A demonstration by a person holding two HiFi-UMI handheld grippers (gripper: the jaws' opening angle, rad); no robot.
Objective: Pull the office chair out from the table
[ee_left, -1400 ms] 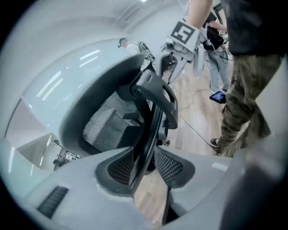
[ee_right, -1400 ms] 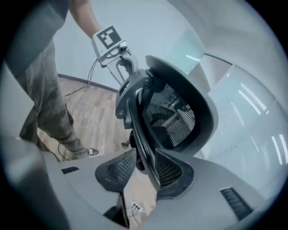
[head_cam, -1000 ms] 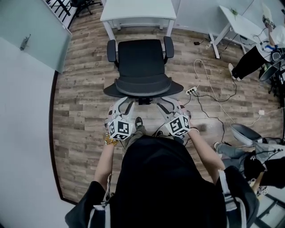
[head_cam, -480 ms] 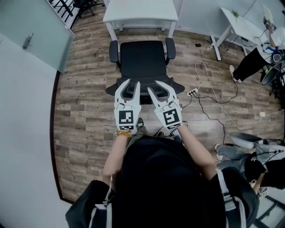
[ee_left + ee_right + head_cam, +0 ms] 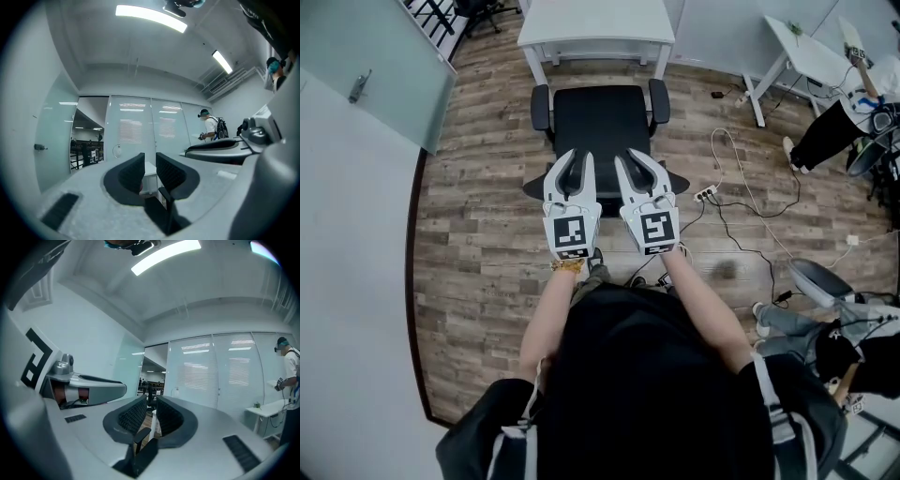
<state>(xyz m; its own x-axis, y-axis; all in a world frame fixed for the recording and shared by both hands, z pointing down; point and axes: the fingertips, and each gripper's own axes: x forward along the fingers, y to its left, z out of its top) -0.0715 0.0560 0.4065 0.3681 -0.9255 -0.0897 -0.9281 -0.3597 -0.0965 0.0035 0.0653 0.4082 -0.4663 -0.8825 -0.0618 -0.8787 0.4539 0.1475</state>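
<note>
Jaws just closing partway, empty: left hand-held gripper (image 5: 579, 157), right hand-held gripper (image 5: 628, 157).

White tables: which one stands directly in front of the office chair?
The top-centre table, just beyond the office chair; the other table stands far right.

A black office chair (image 5: 600, 117) is sitting before a white table (image 5: 595, 23) on a floor (image 5: 478, 216) patterned in grey-brown wood-grain planks, with a white cable (image 5: 741, 178) and a black cable (image 5: 750, 248) trailing over it, and the person's top (image 5: 647, 375) showing plain black.
</note>
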